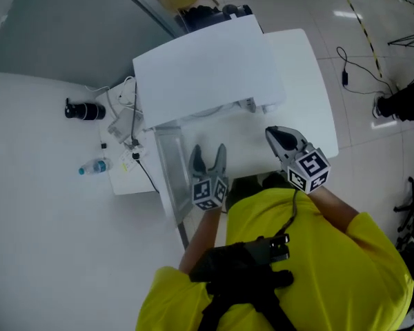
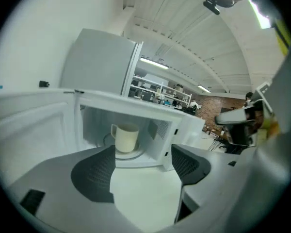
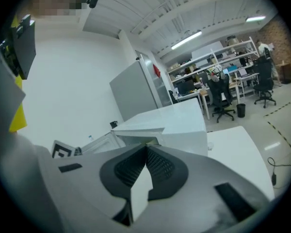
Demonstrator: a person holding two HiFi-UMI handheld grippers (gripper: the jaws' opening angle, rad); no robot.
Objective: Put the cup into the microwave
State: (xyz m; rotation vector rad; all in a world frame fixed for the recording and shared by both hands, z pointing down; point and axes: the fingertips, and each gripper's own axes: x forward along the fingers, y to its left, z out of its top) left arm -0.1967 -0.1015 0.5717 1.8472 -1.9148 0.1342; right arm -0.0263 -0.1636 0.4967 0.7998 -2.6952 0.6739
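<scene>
cup [image 2: 126, 138]: cream mug with handle, upright inside microwave [image 2: 155, 123], door [image 1: 167, 171] open | left gripper [image 2: 142, 153]: jaws wide, empty | right gripper [image 3: 145, 150]: tips closed, empty | head view: cup hidden under microwave top

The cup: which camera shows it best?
The left gripper view: the cup stands in plain sight inside the open microwave. In the head view the microwave's top hides it; the right gripper view shows only the microwave's outside.
</scene>
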